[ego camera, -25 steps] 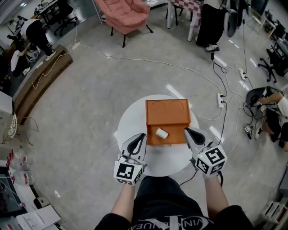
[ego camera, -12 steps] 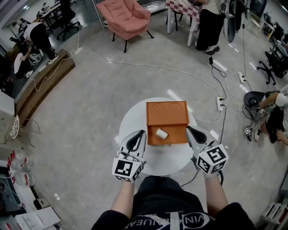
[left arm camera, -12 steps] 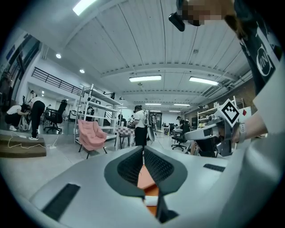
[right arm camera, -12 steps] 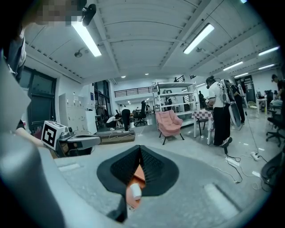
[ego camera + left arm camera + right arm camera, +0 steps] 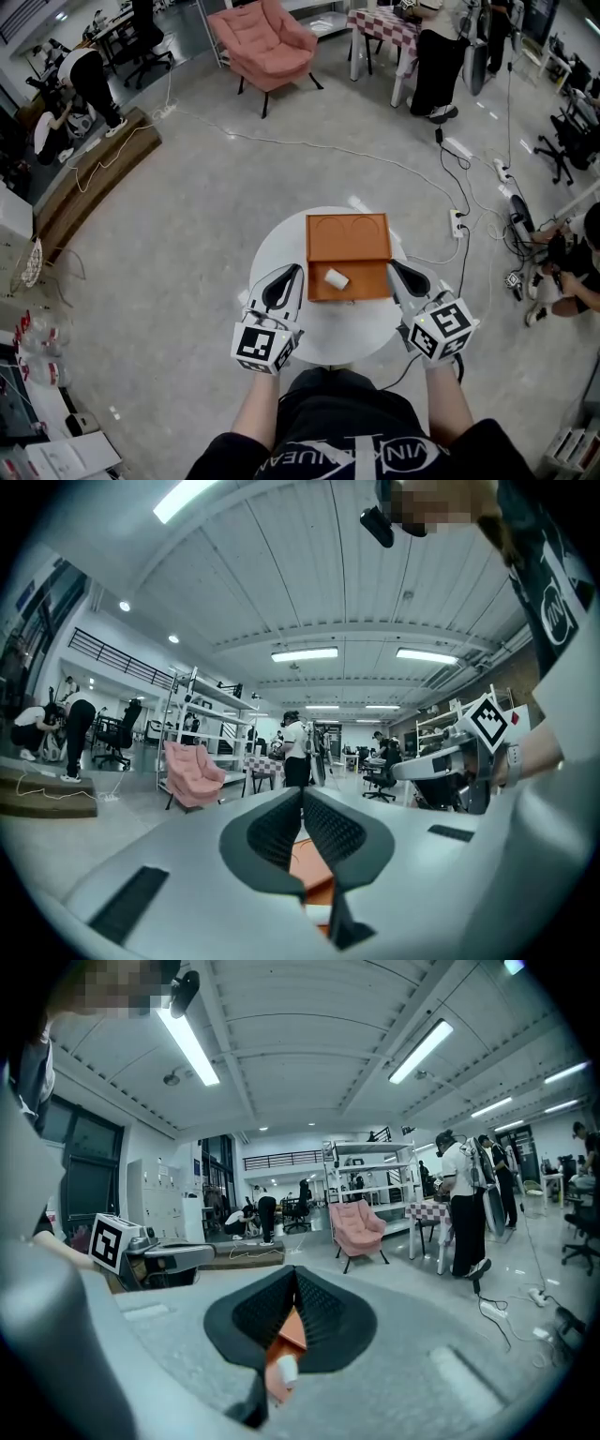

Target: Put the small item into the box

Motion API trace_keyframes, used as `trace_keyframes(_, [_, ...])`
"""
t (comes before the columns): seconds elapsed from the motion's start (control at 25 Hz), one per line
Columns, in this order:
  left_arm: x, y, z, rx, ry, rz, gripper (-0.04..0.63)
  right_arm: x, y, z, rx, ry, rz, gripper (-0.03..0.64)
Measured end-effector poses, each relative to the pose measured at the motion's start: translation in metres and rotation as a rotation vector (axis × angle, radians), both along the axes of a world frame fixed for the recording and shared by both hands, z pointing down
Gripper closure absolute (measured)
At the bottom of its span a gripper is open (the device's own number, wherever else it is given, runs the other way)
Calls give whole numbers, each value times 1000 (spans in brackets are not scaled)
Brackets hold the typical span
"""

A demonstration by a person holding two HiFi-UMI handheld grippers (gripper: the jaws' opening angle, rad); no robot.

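Observation:
An orange box (image 5: 348,237) lies open on the round white table (image 5: 281,248), its lid folded back away from me. A small white cylinder (image 5: 337,278) lies inside the box's near half. My left gripper (image 5: 292,271) hovers just left of the box, jaws shut and empty. To the right of the box is my right gripper (image 5: 394,269), also shut with nothing in it. In the right gripper view the fingertips meet (image 5: 293,1275); below them show the orange box (image 5: 292,1334) and the white cylinder (image 5: 284,1370). The left gripper view has its jaws closed (image 5: 302,795) over the orange box (image 5: 309,869).
A pink armchair (image 5: 268,34) and a checkered table (image 5: 389,22) stand far behind the table. Cables and a power strip (image 5: 458,211) run over the floor at the right. People stand or sit at the room's edges. A low wooden platform (image 5: 89,178) lies at the left.
Both grippers stay shut beside the box, nearly still. The head view has drifted a little, so the table sits slightly lower in the picture. The white cylinder has not moved.

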State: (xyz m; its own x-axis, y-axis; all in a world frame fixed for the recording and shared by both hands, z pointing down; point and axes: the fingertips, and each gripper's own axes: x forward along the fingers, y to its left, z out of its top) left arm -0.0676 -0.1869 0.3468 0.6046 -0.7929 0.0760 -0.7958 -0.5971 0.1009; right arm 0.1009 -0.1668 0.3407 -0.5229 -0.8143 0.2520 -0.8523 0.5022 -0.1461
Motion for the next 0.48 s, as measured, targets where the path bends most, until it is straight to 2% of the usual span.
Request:
trace_keyframes(0.24, [-5,2,-13,35,8,-12,577,-3,4,-9,26,-6,-1,611])
trace_keyframes(0.48, [-11,-2,-16,36,14,-27,577,-5,1,-17,47,-16,5,611])
